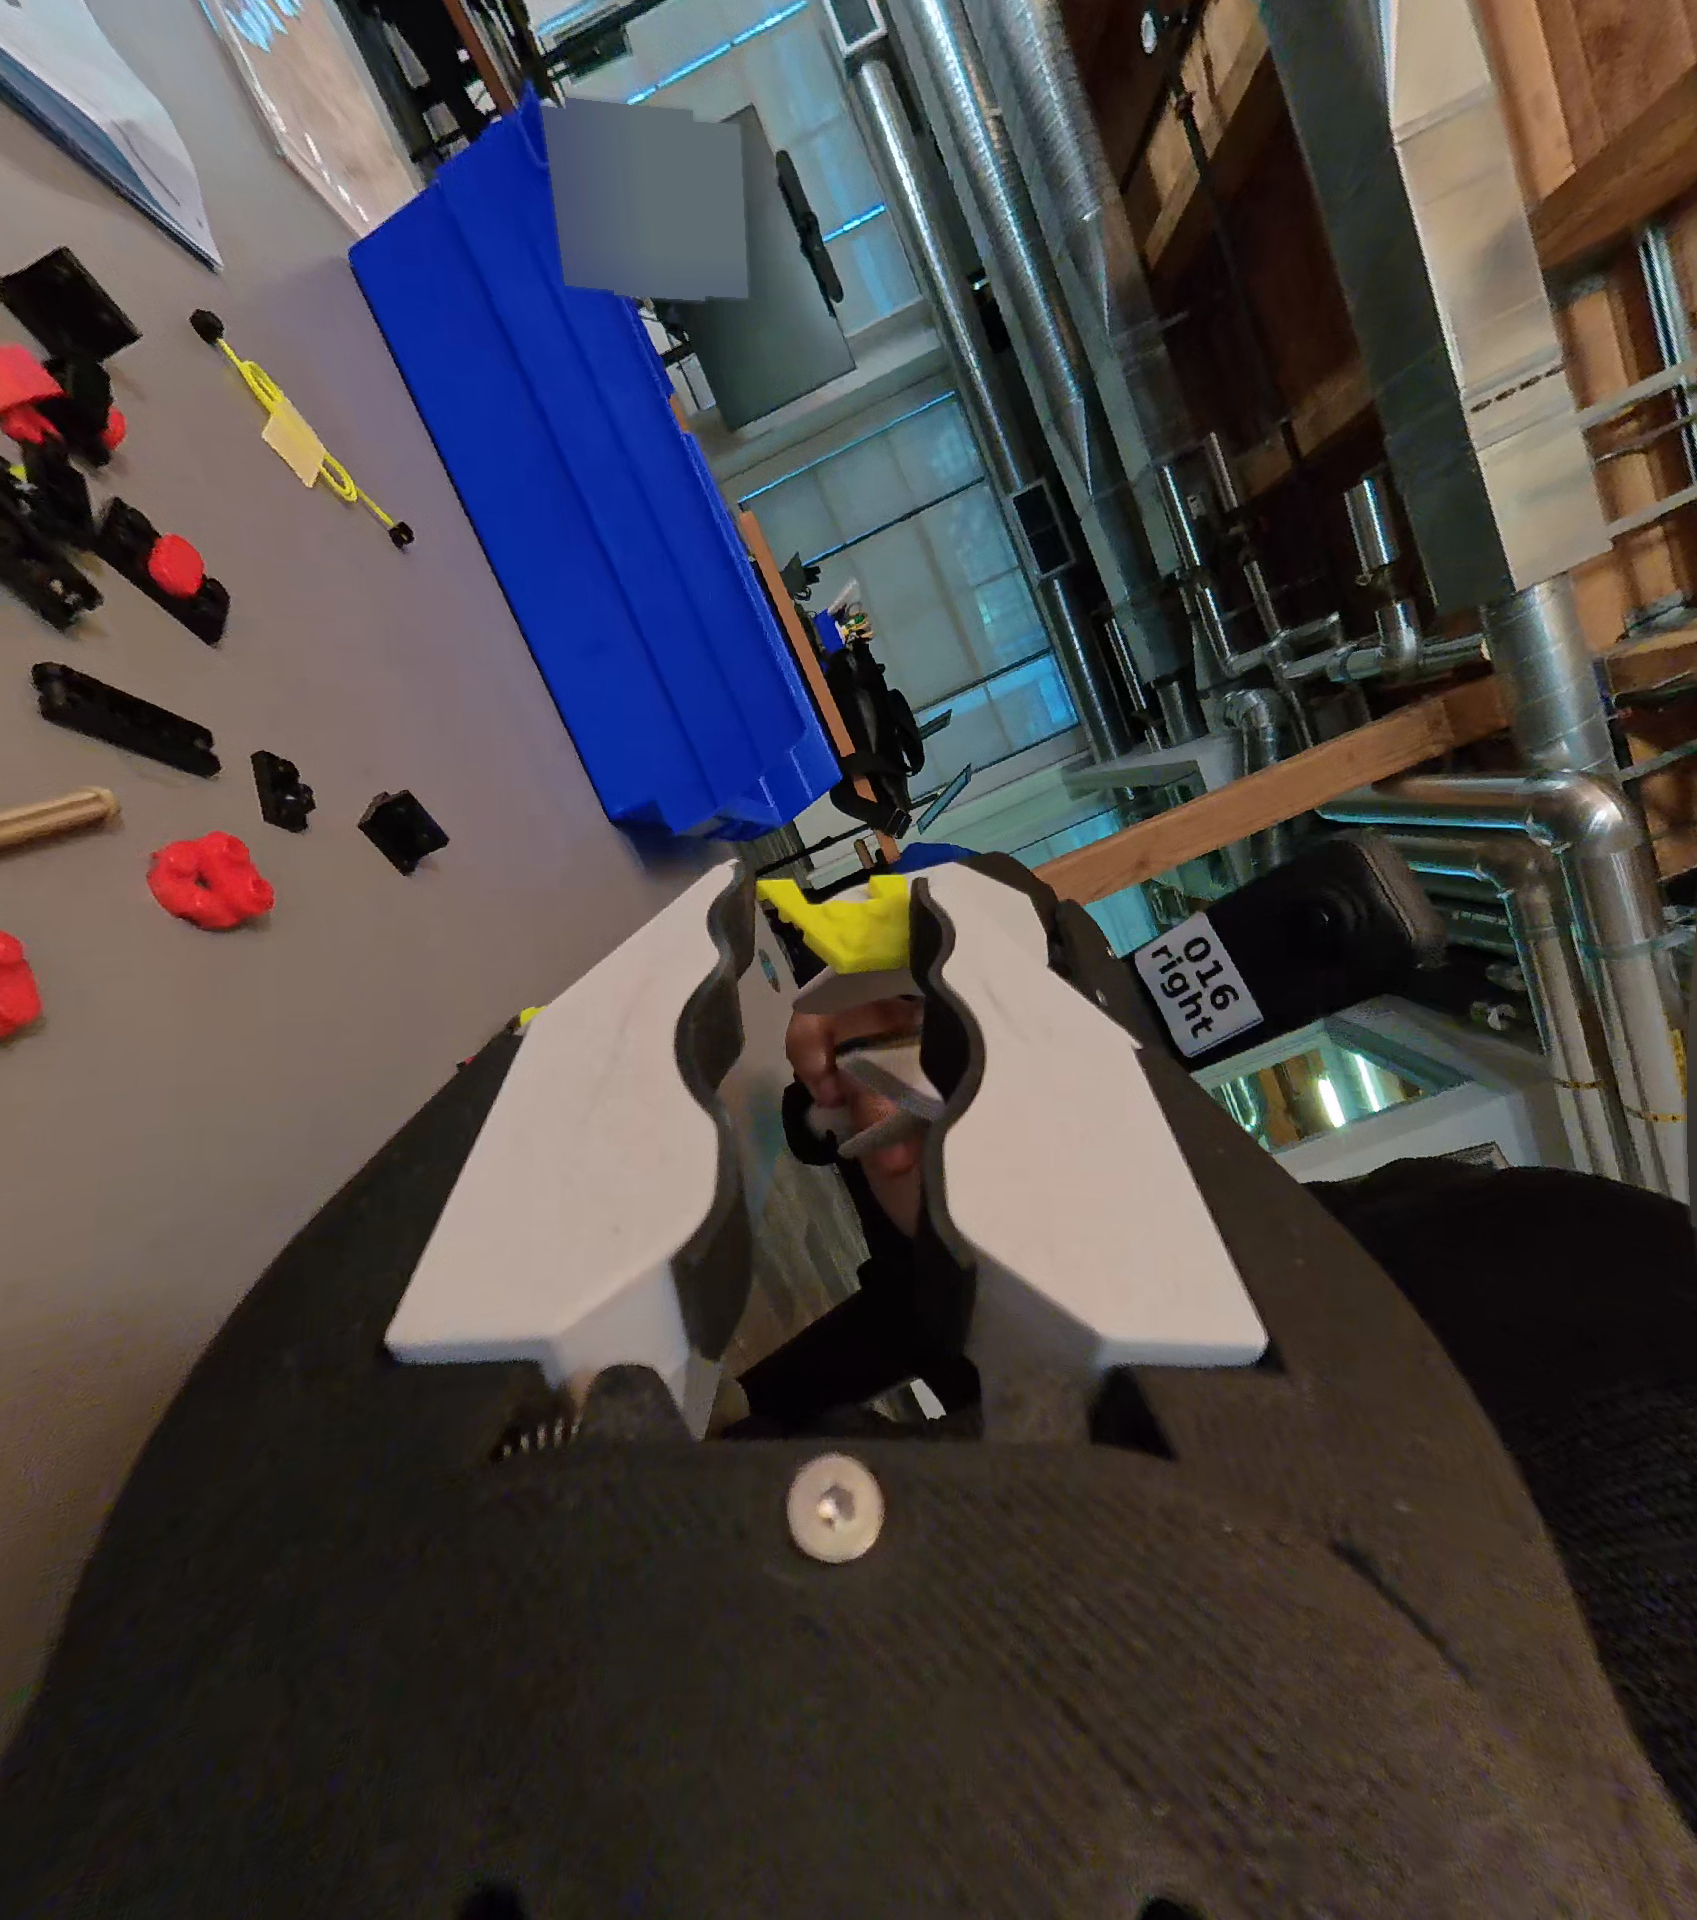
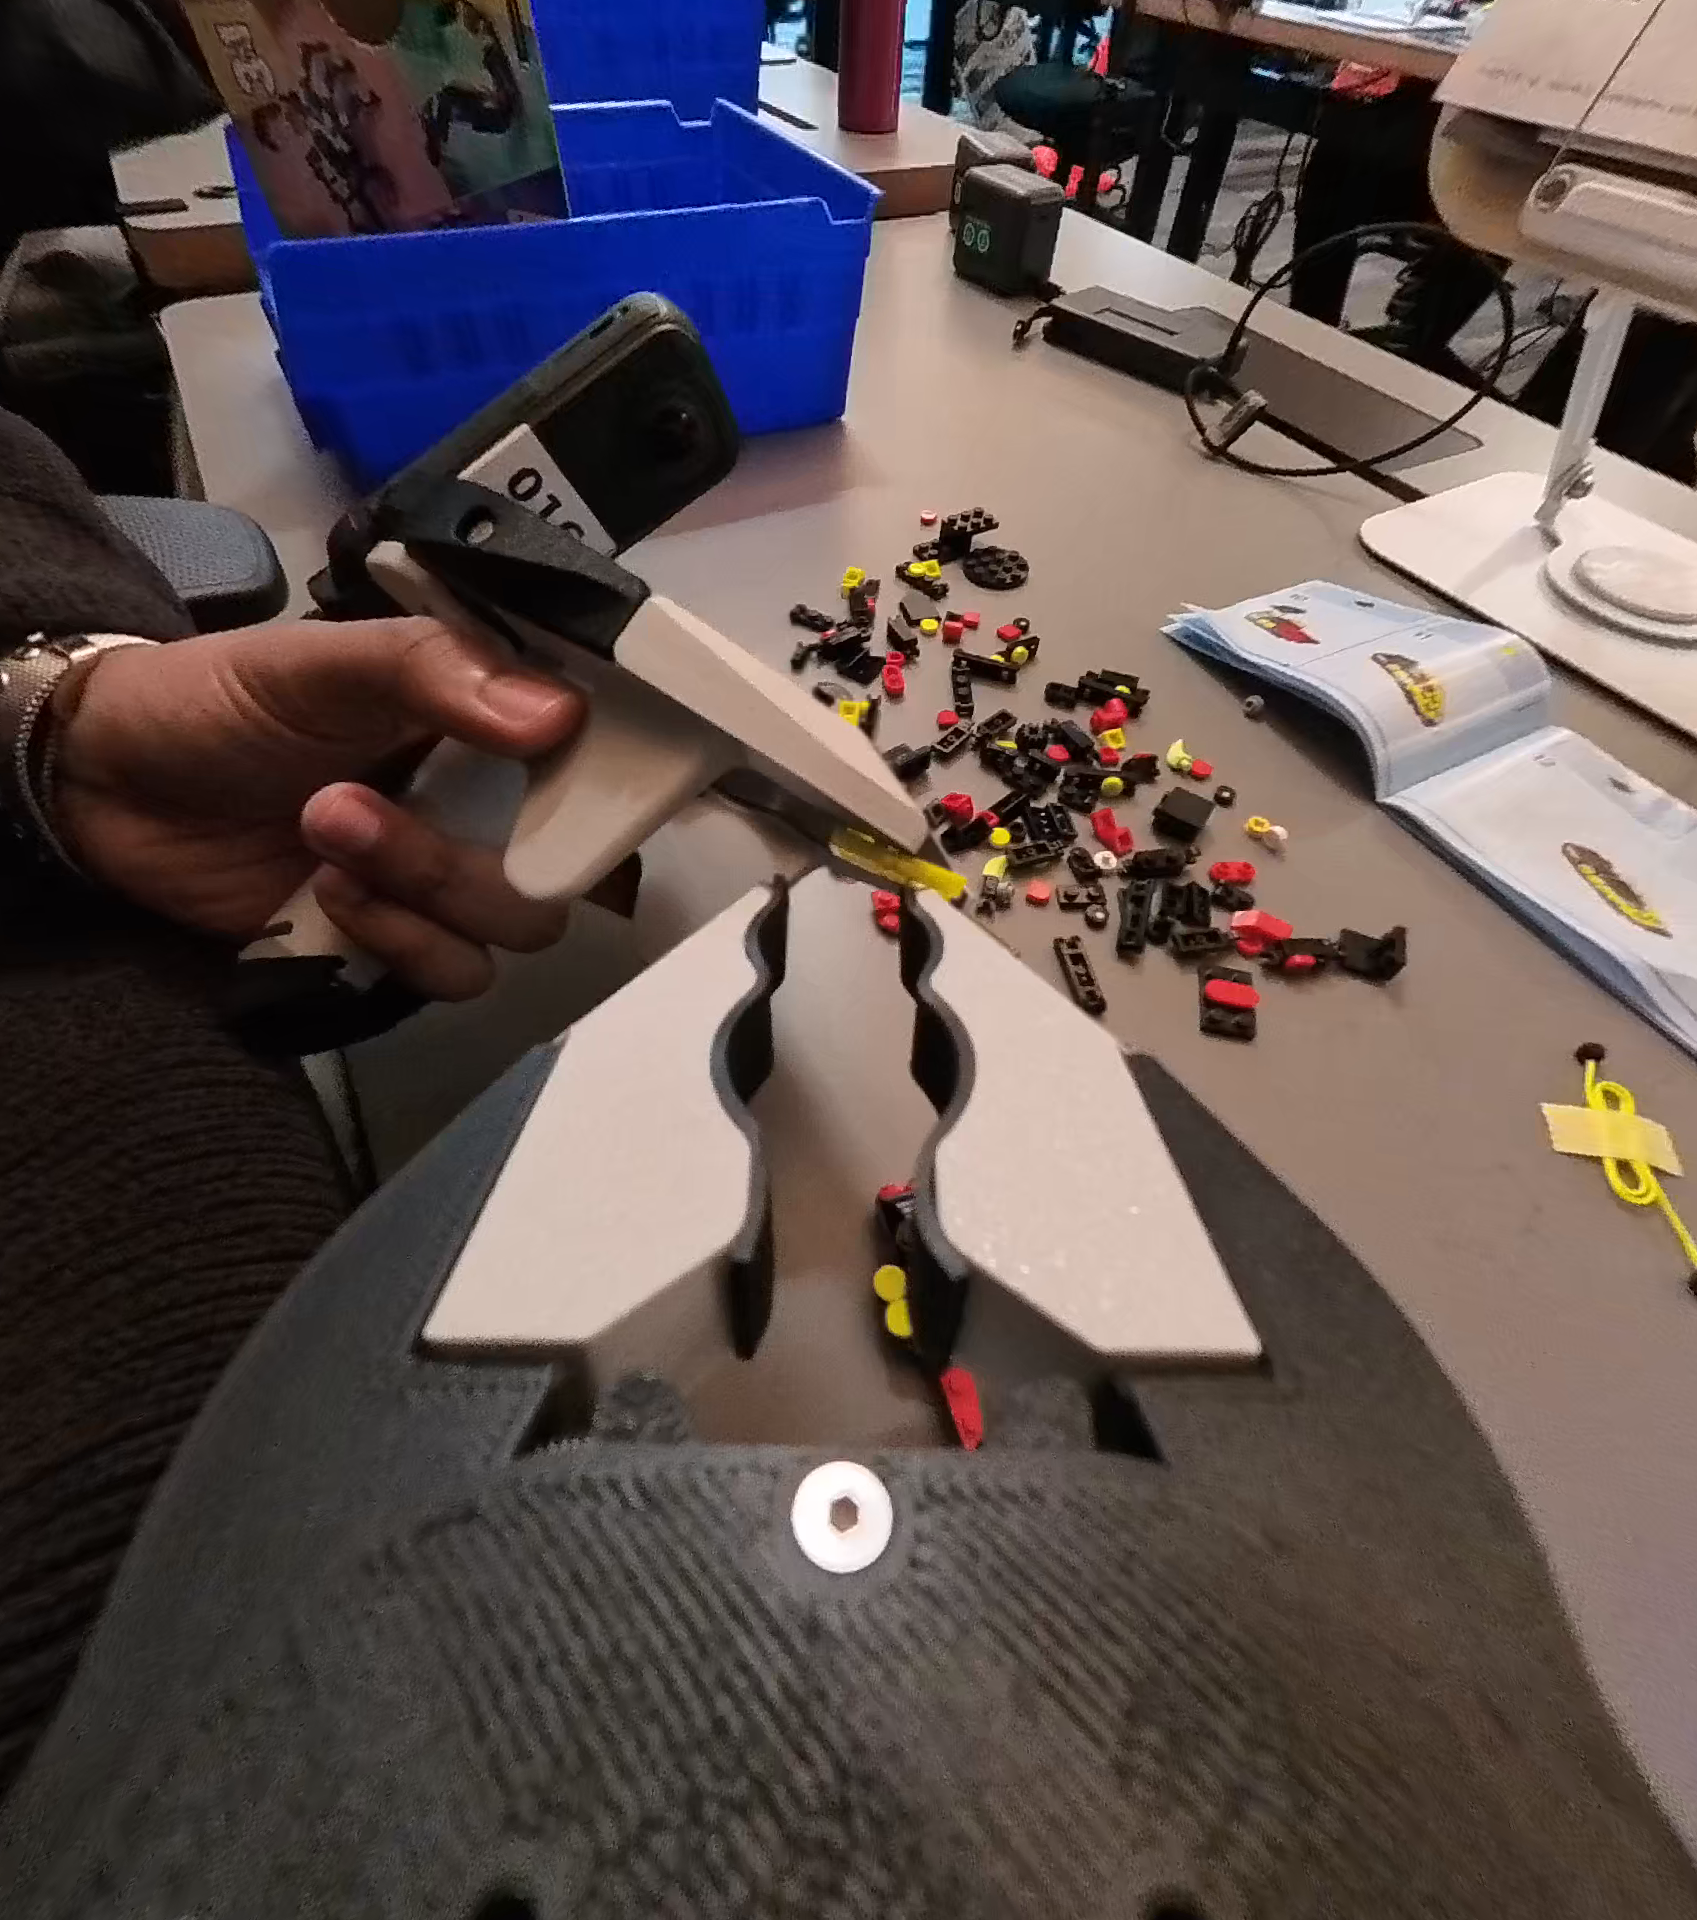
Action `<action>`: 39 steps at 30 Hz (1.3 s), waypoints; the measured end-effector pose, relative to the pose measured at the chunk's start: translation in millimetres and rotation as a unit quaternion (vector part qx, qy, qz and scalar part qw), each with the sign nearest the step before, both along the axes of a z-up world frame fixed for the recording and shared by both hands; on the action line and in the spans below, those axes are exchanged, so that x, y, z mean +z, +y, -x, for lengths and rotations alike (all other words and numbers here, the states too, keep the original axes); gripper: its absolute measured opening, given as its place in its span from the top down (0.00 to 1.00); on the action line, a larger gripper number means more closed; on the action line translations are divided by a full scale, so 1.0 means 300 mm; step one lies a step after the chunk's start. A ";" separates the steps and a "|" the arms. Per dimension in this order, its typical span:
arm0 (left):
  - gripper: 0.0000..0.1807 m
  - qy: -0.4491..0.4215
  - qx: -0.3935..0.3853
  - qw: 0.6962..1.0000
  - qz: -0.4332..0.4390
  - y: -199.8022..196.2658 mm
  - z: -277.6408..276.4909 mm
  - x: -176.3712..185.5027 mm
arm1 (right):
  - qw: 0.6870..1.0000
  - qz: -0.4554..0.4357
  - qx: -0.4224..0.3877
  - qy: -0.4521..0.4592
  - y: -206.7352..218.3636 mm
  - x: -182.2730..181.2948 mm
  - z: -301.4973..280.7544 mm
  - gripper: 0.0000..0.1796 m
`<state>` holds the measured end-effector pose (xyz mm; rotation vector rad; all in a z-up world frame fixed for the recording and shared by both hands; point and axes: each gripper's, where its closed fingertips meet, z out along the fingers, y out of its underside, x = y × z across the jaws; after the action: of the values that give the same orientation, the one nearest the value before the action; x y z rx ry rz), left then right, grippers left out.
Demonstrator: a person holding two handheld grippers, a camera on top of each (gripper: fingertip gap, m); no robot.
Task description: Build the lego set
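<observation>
Between the tips of the left hand-held gripper (image 1: pixel 828 914), a flat yellow lego piece (image 1: pixel 846 928) sits clamped, held up off the grey table (image 2: pixel 1239 1195). The right hand-held gripper (image 2: pixel 846 902) hovers just beside that piece with its white fingers spread apart and nothing between them. Further out on the table there's a scattered pile of small black, red and yellow lego bricks (image 2: pixel 1072 769), an open light-blue instruction booklet (image 2: pixel 1509 769) to the right, and a blue plastic bin (image 2: pixel 563 301) behind.

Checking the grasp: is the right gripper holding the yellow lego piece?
No, the left gripper clamps the flat yellow lego piece; the right gripper is open.
</observation>
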<state>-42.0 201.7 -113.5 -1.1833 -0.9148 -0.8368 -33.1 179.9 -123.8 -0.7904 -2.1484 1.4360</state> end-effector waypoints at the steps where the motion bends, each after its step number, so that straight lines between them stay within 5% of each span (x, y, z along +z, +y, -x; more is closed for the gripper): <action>1: 0.85 -0.001 0.001 1.000 0.001 -0.001 0.000 -0.002 | 1.000 0.007 0.001 -0.006 -0.001 0.000 0.001 0.89; 7: 0.89 0.000 0.005 1.000 0.001 -0.012 0.001 -0.006 | 0.995 0.082 0.014 -0.051 -0.004 0.018 0.005 0.86; 14: 0.91 0.009 0.006 1.000 0.008 -0.017 -0.001 -0.009 | 0.980 0.153 0.007 -0.127 0.024 -0.001 0.025 1.00; 23: 0.90 0.077 0.027 0.994 0.077 -0.062 0.062 -0.031 | 0.983 0.144 -0.093 -0.067 0.287 0.045 0.108 0.95; 32: 0.89 0.202 -0.019 0.961 0.189 0.002 -0.003 -0.085 | 0.982 -0.017 -0.068 -0.174 0.202 -0.198 0.082 0.86; 39: 0.89 0.206 -0.045 0.958 0.193 0.022 -0.040 -0.090 | 0.968 -0.077 -0.089 -0.222 0.193 -0.300 0.091 0.79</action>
<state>-30.0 208.3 -140.6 -1.6747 -0.6967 -0.4593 -60.2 237.7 -213.8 -1.3058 -2.3970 1.0579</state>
